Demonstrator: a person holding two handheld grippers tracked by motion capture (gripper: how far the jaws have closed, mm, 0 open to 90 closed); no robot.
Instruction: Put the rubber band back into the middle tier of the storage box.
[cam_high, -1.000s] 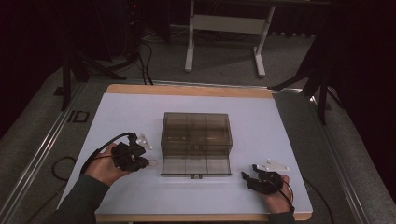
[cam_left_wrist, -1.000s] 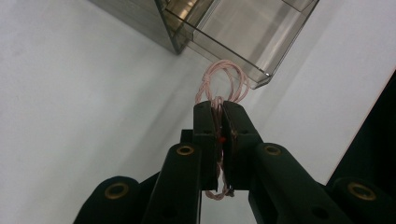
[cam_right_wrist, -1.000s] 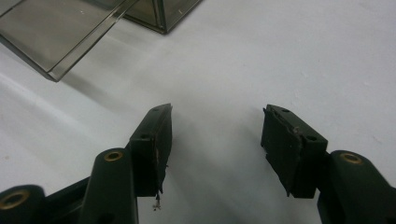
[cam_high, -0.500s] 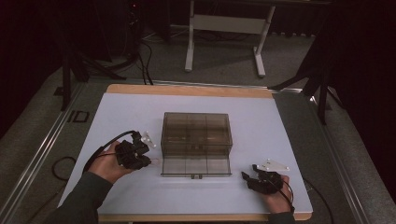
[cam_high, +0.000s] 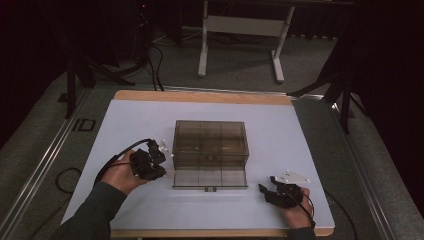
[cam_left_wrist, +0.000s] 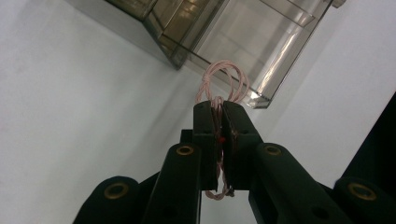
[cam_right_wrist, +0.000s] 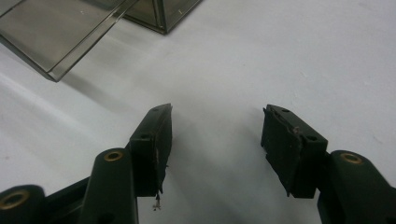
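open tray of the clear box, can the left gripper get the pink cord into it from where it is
Probably yes. The left gripper, shut on the pink cord, sits beside the clear box, and the lowered front panel leaves that side open with nothing between.

My table (cam_high: 300, 130): white top, pale wood edge strip at far and near side. Grey carpet floor (cam_high: 240, 60) all round. Beyond table, white metal frame stand (cam_high: 242, 25) on two feet. Black tripod legs (cam_high: 75, 70) at my far left, more dark legs (cam_high: 340, 85) at far right. Black cables (cam_high: 155, 65) trailing on floor. Metal rail (cam_high: 45, 160) along left. Back of room dark; light falls on tabletop.
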